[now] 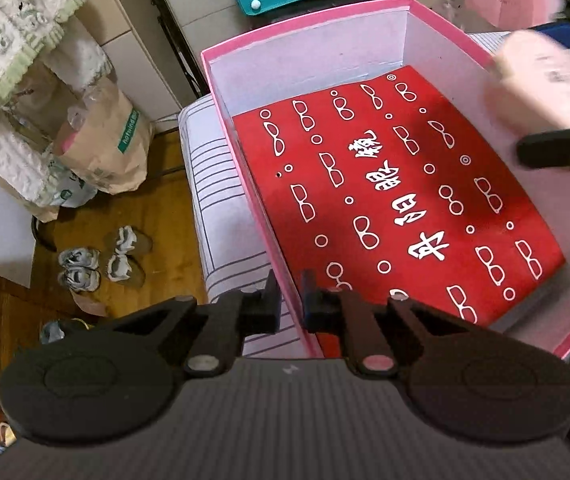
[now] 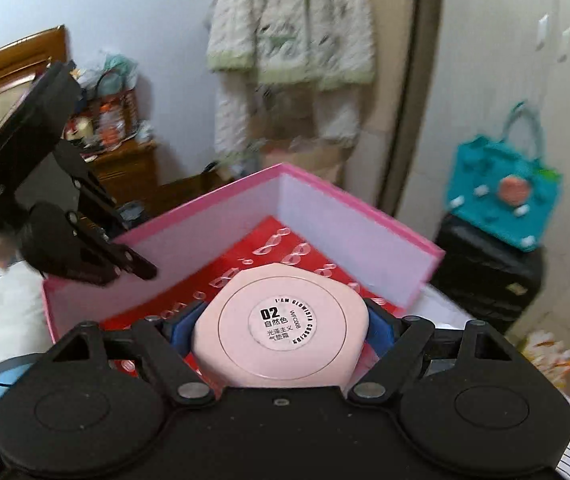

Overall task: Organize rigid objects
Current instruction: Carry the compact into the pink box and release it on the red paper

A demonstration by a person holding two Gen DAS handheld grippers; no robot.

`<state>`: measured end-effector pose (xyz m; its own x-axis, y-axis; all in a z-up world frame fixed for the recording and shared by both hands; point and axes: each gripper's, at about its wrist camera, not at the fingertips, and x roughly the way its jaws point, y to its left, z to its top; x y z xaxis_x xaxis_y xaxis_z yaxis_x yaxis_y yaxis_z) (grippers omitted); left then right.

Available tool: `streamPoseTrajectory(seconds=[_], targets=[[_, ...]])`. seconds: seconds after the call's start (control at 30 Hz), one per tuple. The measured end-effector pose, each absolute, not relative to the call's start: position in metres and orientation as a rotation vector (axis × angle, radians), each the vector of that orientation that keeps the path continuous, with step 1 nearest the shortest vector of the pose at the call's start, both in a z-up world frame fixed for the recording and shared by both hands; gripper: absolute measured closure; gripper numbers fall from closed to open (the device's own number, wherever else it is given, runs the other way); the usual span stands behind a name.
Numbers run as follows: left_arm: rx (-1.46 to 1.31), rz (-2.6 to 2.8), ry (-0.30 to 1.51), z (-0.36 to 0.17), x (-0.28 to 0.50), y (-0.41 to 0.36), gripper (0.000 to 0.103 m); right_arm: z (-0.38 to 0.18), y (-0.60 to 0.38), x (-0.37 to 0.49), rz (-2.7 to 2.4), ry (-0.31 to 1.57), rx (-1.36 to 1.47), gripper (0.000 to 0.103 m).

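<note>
A pink open box (image 1: 221,92) with white inner walls holds a flat red case printed with white glasses (image 1: 397,196). My left gripper (image 1: 289,306) is shut on the box's near-left wall, one finger on each side of it. My right gripper (image 2: 281,326) is shut on a pale pink cosmetic compact (image 2: 281,328) with a round "02" label, held over the box (image 2: 365,224) and the red case (image 2: 245,256). In the left wrist view the compact (image 1: 541,80) is blurred above the box's right wall. The left gripper (image 2: 141,264) also shows in the right wrist view.
The box rests on a white striped surface (image 1: 213,216). A wooden floor with slippers (image 1: 121,256) and a paper bag (image 1: 109,140) lies to the left. A teal bag (image 2: 505,200) sits on a black suitcase (image 2: 485,280). Clothes (image 2: 285,52) hang behind the box.
</note>
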<state>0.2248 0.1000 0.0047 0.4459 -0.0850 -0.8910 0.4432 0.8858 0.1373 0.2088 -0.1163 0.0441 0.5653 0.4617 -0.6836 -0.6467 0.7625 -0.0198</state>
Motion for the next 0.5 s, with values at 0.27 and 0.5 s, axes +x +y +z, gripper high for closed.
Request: streamPoseTrajectory(seconds=[0.27,0.5], targets=[[0.317,-0.36,1.121,0.005,0.236,0.104,0.092,0.017,-0.065,0.292,0.681,1.032,-0.166,0.018],[0.291,-0.371,1.116,0.004,0.236,0.108,0.092,-0.008,-0.027,0.305,0.697,1.152,-0.212,0.018]])
